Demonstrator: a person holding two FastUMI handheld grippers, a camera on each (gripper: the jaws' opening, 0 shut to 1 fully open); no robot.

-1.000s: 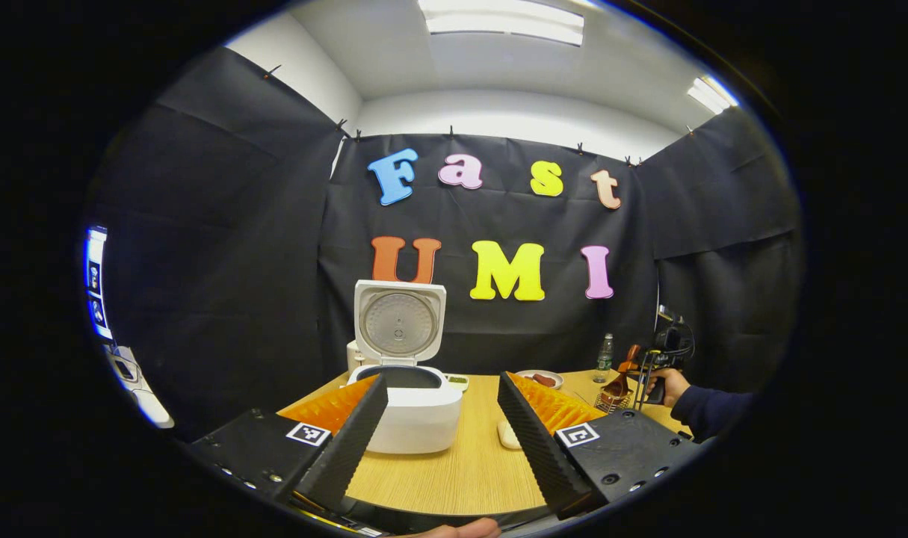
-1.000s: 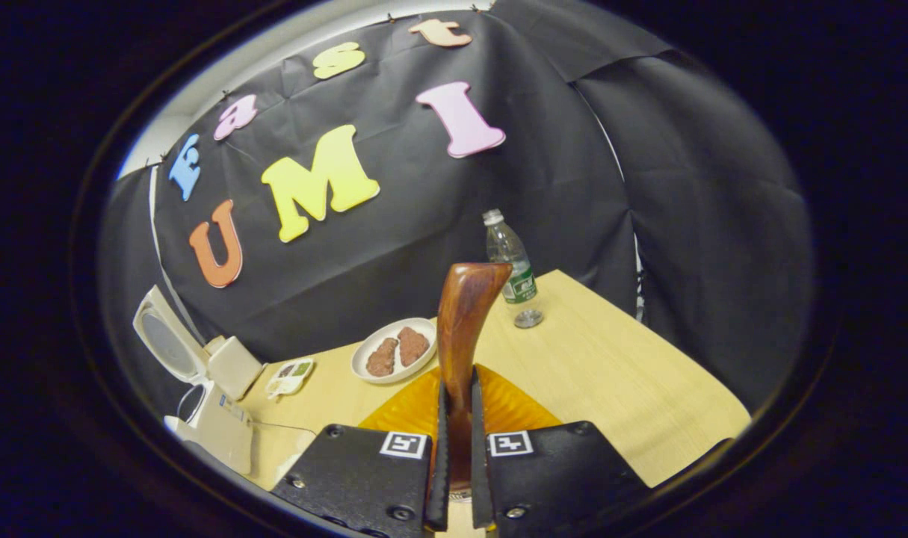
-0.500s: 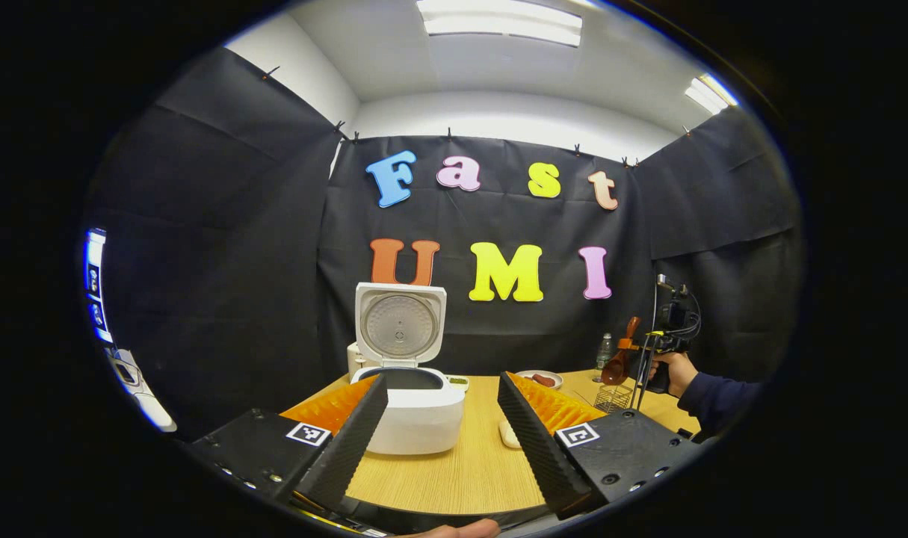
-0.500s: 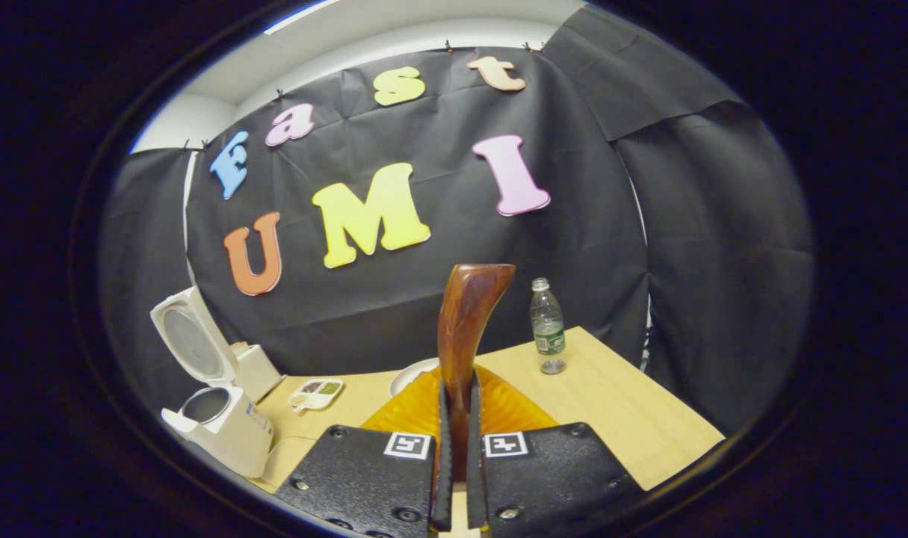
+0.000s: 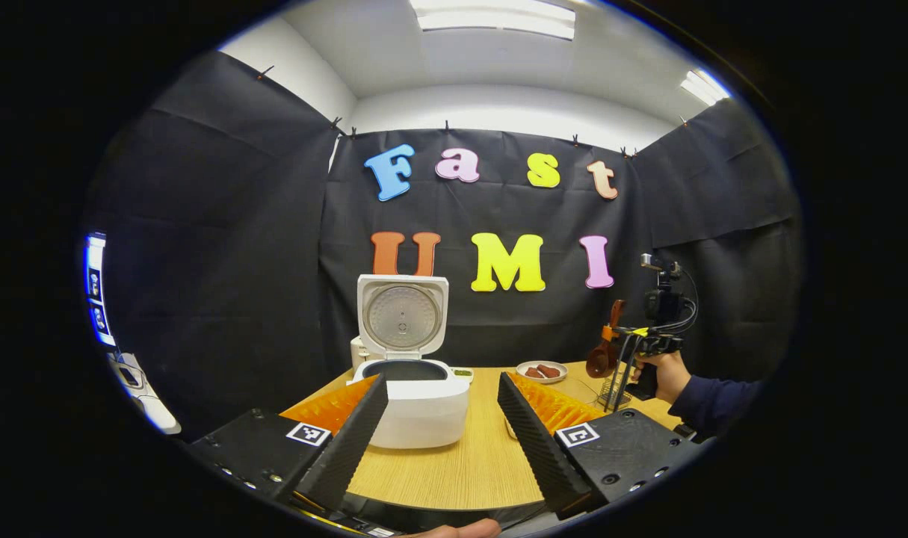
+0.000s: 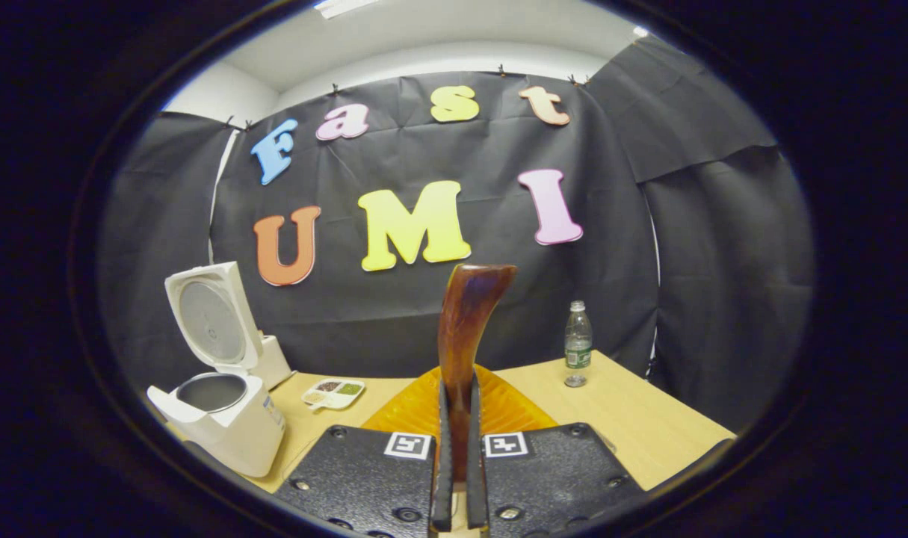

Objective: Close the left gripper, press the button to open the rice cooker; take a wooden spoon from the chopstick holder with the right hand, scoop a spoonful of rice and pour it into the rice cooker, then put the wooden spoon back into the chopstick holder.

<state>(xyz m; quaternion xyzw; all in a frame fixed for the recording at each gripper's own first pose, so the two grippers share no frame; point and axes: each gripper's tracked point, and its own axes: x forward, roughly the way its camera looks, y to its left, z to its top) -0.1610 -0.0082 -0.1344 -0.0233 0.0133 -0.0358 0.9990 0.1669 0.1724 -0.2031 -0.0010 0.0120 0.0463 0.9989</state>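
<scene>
The white rice cooker (image 5: 415, 407) stands on the wooden table (image 5: 472, 463) with its lid up and the dark inner pot showing; it also sits at the left of the right gripper view (image 6: 226, 418). My left gripper (image 5: 442, 430) is open in front of it, nothing between its fingers. My right gripper (image 6: 456, 441) is shut on the handle of the brown wooden spoon (image 6: 465, 329), which stands upright. In the left gripper view that gripper (image 5: 619, 340) hangs above the wire chopstick holder (image 5: 610, 388), held by a hand (image 5: 666, 373), with the spoon's bowl (image 5: 598, 362) hanging down clear of the holder.
A plate with brown food (image 5: 540, 370) sits behind the holder. A small dish with compartments (image 6: 334, 391) lies beside the cooker. A clear water bottle (image 6: 576, 344) and its cap (image 6: 571, 382) stand at the table's far right corner. A pale object (image 5: 510, 430) lies behind my left gripper's right finger.
My right gripper has risen with the wooden spoon, lifting it up out of the chopstick holder, and levelled out. My left gripper has stayed open and nearly still.
</scene>
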